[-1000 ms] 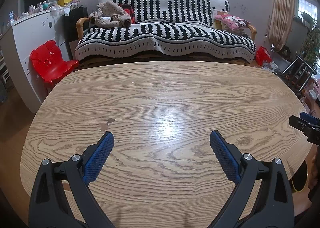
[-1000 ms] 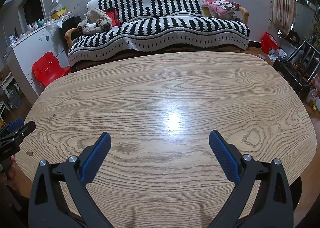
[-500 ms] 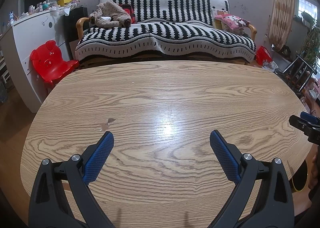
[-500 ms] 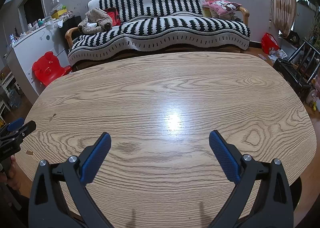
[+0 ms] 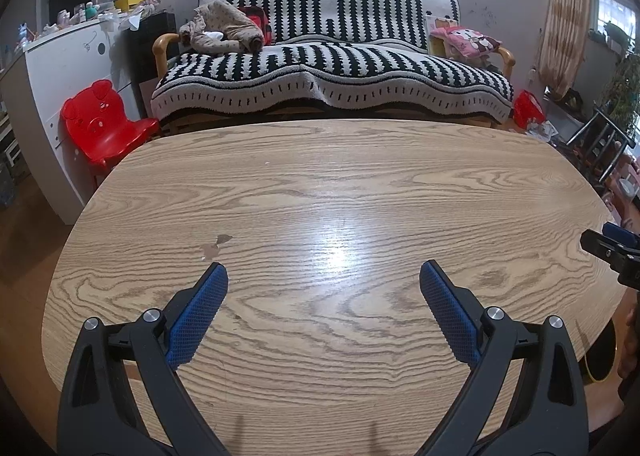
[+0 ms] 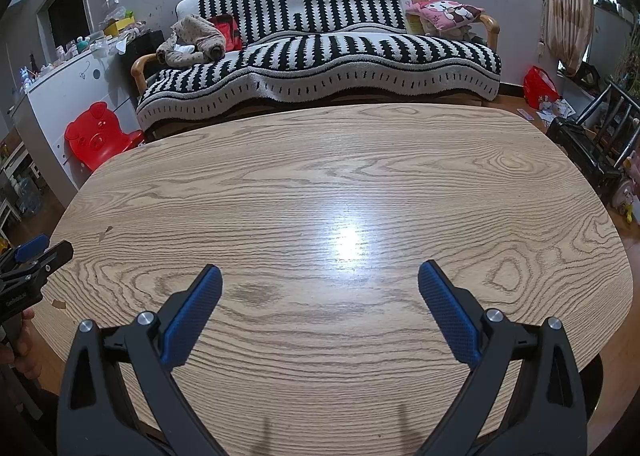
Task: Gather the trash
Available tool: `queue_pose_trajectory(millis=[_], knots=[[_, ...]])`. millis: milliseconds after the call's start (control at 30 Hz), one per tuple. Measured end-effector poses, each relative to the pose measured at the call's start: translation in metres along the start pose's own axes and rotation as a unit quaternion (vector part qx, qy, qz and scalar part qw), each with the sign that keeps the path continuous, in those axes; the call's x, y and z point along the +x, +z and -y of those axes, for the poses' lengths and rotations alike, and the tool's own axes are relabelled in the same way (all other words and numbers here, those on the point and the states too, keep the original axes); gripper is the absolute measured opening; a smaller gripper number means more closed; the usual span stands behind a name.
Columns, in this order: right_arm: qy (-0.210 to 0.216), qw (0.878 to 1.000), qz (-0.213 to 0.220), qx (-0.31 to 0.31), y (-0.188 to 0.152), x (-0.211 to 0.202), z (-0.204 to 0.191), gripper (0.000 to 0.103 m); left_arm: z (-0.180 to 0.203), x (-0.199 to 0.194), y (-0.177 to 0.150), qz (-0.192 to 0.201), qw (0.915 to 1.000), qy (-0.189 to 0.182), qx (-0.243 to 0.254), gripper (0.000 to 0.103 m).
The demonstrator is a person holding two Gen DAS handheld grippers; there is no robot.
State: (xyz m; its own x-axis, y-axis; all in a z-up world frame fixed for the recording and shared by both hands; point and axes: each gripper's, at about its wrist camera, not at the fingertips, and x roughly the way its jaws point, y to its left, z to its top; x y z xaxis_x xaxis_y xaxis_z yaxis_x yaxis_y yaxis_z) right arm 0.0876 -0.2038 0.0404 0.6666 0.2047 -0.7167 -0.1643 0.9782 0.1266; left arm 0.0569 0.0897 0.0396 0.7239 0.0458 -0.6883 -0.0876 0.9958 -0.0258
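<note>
We hold the left gripper (image 5: pixel 323 280) low in the frame over the wooden table (image 5: pixel 360 183), its fingers spread wide around nothing. The right gripper (image 6: pixel 320 282) gapes just as wide, also empty. A small scrap (image 5: pixel 224 238) lies on the wood, left of centre in the left view.

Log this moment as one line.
left gripper: open, empty | right gripper: open, empty | wooden table: no trash visible
</note>
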Motion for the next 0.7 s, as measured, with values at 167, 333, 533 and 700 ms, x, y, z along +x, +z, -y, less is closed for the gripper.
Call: queue_pose_trajectory(millis=[167,333,533,700], knots=[[0.000,1.000,0.000,0.000,0.0001,-0.0001,-0.0002,0.095,-0.0038,0.0018,-0.0032,-0.003,1.0000,0.000,-0.001,0.094],[0.000,1.000,0.000,0.000,0.0003,0.0000,-0.0002,0.095,-0.0031,-0.0012,-0.0016,0.005,1.0000,-0.004,0.002,0.094],[0.000,1.000,0.000,0.000,0.0003,-0.0002,0.0002,0.095,-0.0015,-0.0036,-0.0016,0.015,0.9998,0.010,0.011,0.094],[0.000,1.000,-0.001,0.000,0.0004,-0.0001,0.0000,0.095,-0.0047,-0.0010,0.0009,0.005,0.9999,0.010,0.004,0.096]])
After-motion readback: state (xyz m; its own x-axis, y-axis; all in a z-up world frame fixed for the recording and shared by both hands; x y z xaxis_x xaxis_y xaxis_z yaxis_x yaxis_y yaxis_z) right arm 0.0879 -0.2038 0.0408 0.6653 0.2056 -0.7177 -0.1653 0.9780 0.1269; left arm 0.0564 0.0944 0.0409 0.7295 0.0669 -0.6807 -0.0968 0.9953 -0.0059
